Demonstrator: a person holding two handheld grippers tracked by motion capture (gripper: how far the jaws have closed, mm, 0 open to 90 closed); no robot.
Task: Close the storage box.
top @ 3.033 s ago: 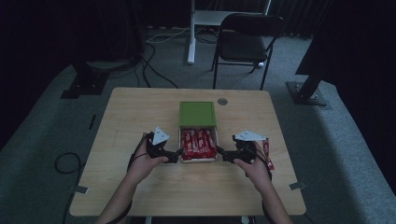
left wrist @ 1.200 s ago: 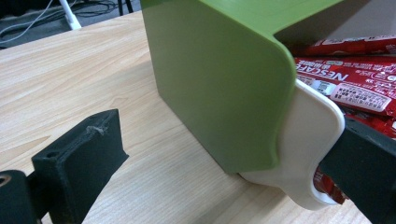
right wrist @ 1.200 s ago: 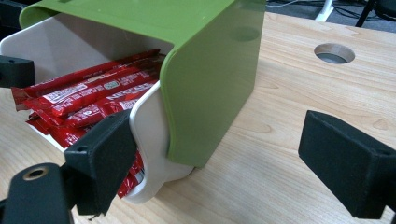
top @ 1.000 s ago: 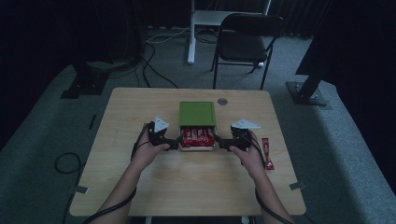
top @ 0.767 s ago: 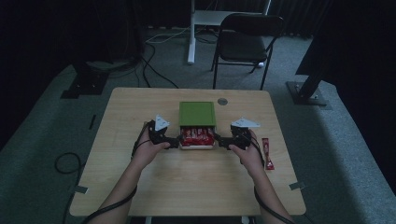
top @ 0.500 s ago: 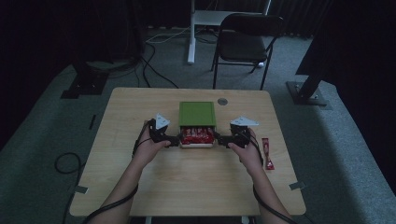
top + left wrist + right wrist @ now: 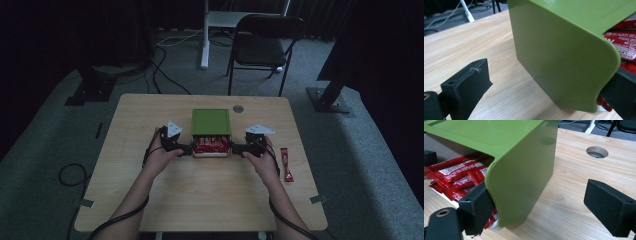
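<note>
A green lid (image 7: 211, 121) lies mid-table, its near edge overlapping a white box of red packets (image 7: 211, 145). My left gripper (image 7: 185, 148) is at the box's left side and my right gripper (image 7: 237, 148) at its right side. In the left gripper view the open left gripper (image 7: 544, 100) straddles the lid's (image 7: 564, 55) side wall, one jaw outside on the table and one inside by the packets (image 7: 624, 42). The right gripper view mirrors this: the open right gripper (image 7: 544, 205) straddles the lid's (image 7: 524, 170) corner, with the packets (image 7: 459, 175) behind its inner jaw.
A loose red packet (image 7: 286, 164) lies on the table to the right of my right hand. A round cable hole (image 7: 238, 108) sits beyond the lid's right corner. A folding chair (image 7: 265, 45) stands past the table's far edge.
Over three seconds both grippers moved away from me and the box of packets slid partly under the green lid. In the last second almost nothing has shifted.
</note>
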